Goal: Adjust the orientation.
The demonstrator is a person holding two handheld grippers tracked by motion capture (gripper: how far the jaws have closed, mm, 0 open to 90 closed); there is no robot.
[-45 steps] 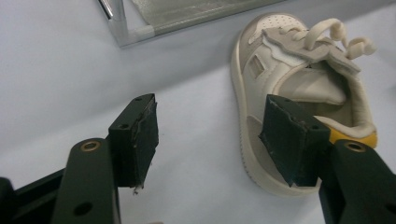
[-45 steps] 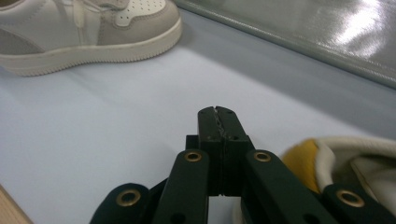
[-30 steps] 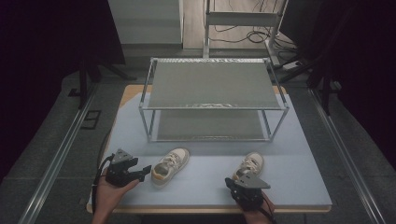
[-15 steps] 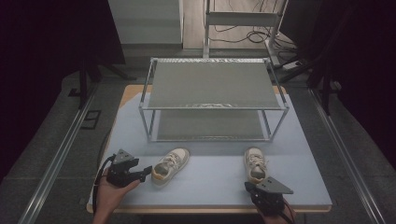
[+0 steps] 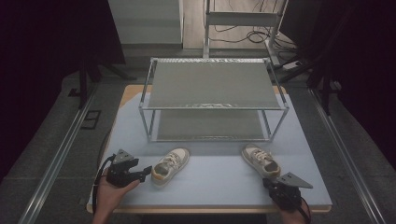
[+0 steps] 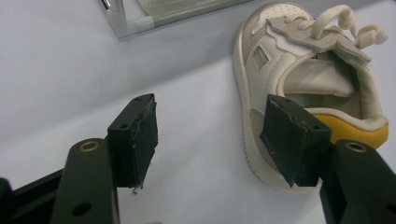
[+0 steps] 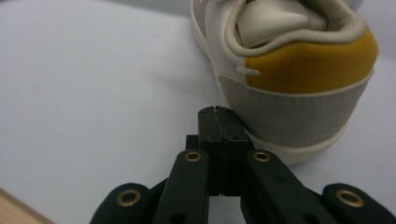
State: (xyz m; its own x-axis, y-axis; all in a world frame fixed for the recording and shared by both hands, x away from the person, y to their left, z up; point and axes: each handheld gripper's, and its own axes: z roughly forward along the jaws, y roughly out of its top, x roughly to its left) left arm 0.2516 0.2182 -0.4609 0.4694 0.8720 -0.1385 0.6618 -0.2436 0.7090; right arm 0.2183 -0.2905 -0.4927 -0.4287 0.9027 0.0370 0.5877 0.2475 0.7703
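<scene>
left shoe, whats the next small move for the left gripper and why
Probably slide the left gripper a little toward the left shoe so the heel sits between its open jaws. In the left gripper view one pad already overlaps the shoe's side near the yellow heel, while the other stands over bare table, so closing now would likely grip nothing.
</scene>
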